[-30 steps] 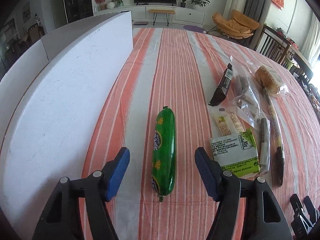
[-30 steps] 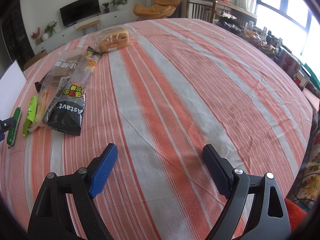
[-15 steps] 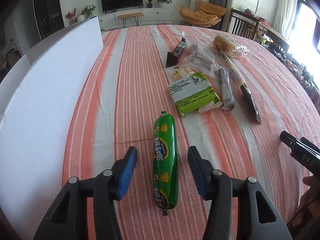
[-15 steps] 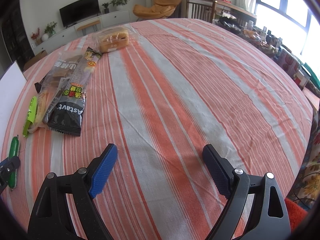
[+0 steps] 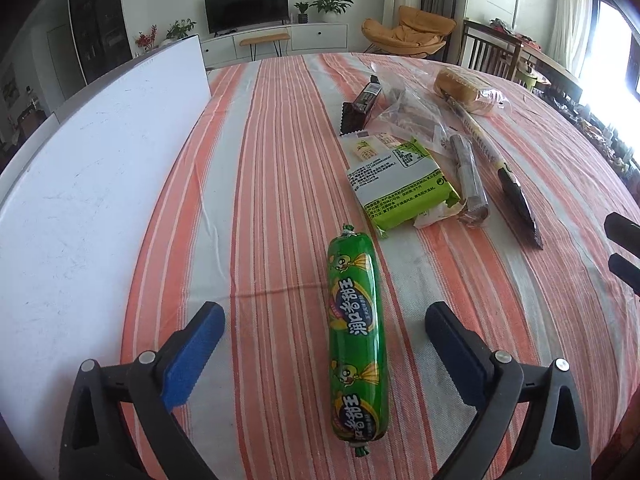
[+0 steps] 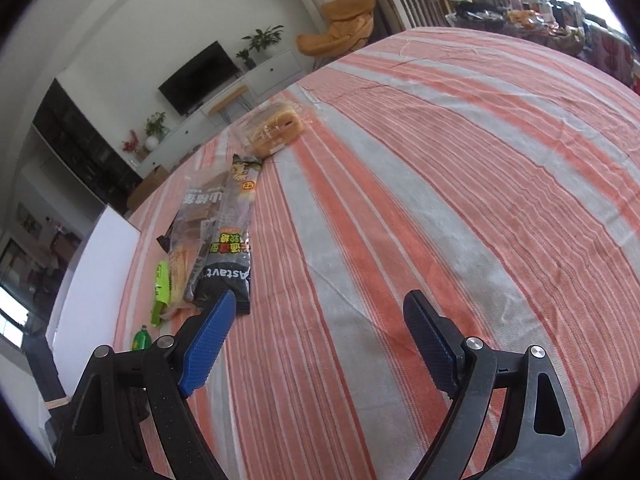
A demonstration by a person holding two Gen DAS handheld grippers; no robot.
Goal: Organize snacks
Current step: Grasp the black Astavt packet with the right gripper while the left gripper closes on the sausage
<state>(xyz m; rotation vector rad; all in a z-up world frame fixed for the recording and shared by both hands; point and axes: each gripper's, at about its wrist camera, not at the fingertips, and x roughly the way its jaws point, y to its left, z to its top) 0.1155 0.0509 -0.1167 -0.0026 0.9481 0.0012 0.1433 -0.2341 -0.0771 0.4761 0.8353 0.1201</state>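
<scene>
A: Left wrist view, item 1?
B: Left gripper (image 5: 324,354), fingers opening, now wide. Green sausage snack (image 5: 356,340) lies lengthwise betw. them on the striped tabletop (image 5: 272,184); pads clear of it both sides.
A: Other stock?
B: Green-white pack (image 5: 400,182) just beyond the sausage's far end. Dark bar (image 5: 360,108), clear bag (image 5: 412,116), slim dark stick (image 5: 470,178), long black-yellow pack (image 5: 504,176), wrapped bread (image 5: 468,90) farther back. White board (image 5: 92,184) along left edge. Right gripper's tips show at right margin.
A: Right wrist view?
B: Right gripper (image 6: 316,344), fingers spread wide, nothing betw. them, bare cloth (image 6: 440,200) below. Black "Astavt" pack (image 6: 232,248) just past the left finger; bread (image 6: 276,130) far back; sausage (image 6: 141,338) small at left, near the board (image 6: 96,276).
</scene>
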